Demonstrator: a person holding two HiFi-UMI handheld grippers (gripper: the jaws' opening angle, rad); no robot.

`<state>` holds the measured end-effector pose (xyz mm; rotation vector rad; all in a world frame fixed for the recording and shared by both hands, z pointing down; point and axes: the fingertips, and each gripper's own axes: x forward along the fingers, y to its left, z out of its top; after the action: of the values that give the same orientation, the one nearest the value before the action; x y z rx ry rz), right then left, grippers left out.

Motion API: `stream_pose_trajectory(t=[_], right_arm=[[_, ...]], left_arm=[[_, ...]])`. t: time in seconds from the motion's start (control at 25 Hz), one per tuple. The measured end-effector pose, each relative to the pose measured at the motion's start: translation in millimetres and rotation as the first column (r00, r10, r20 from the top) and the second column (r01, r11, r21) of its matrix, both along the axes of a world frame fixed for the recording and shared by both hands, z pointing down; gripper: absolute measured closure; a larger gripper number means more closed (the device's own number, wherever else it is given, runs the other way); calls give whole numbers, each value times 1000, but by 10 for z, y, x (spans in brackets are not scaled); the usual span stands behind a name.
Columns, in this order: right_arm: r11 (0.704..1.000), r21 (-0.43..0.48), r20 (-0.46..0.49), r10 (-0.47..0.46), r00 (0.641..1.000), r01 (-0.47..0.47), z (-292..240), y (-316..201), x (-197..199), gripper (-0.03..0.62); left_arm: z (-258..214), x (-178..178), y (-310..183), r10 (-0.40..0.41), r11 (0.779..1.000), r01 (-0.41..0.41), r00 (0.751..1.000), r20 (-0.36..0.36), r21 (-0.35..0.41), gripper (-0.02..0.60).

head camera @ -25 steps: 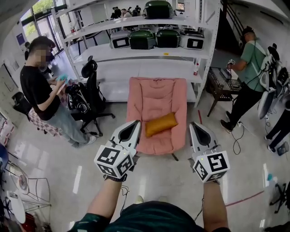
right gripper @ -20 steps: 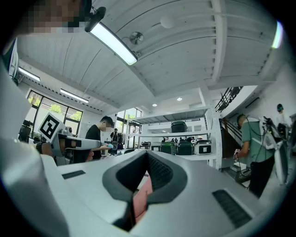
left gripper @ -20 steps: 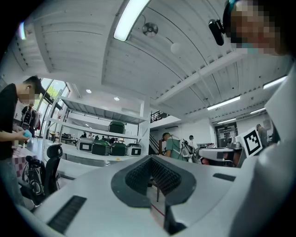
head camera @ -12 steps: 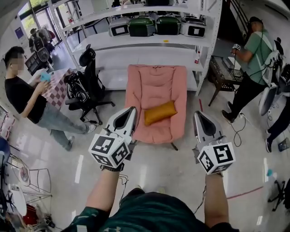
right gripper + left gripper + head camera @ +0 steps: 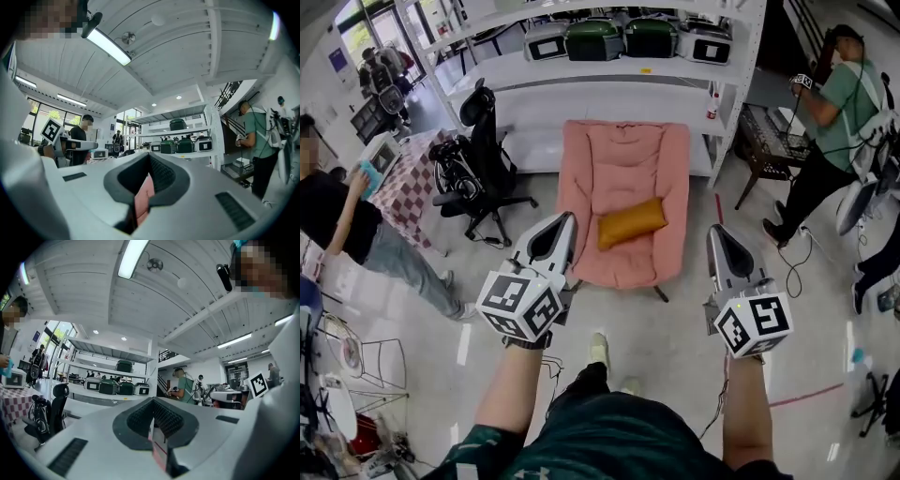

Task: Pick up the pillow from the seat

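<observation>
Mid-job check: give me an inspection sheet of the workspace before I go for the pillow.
Surface: pink seat on a glossy floor.
Job's things: orange pillow lying on the seat, untouched.
Clutter: black office chair left of the seat.
Grippers: left hand-held gripper and right hand-held gripper both shut, empty, short of the seat.
Cables: black cable on the floor, right.
Surroundings: shelving behind the seat; person in green right, person in black left.

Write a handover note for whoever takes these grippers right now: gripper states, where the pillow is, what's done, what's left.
Left gripper: shut, empty, short of the chair.
Right gripper: shut, empty, also short of it.
Pillow: orange, lying on the seat of the pink chair, untouched.
Done: nothing yet.
Left: step closer, open the fingers, grip the pillow, lift it off the seat.
</observation>
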<state>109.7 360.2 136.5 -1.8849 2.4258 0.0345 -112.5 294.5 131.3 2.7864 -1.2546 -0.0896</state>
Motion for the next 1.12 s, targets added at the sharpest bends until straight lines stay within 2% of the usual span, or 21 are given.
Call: stream_pose_trajectory(t=[0.32, 0.76, 0.92, 1.12], right_arm=[[999, -48, -45, 14, 999, -16, 224, -469, -2, 592], [988, -133, -105, 58, 993, -72, 641, -1650, -138, 592], [983, -161, -169, 63, 984, -90, 813, -2048, -269, 591], [974, -190, -247, 73, 966, -122, 1110, -2309, -327, 591]], left_arm=[[233, 67, -501, 14, 1000, -13, 1000, 3, -27, 577], [548, -46, -1741, 44, 999, -44, 999, 17, -30, 577], [730, -105, -2178, 79, 995, -78, 997, 15, -55, 577], [1015, -167, -2555, 100, 992, -99, 995, 10, -76, 577]])
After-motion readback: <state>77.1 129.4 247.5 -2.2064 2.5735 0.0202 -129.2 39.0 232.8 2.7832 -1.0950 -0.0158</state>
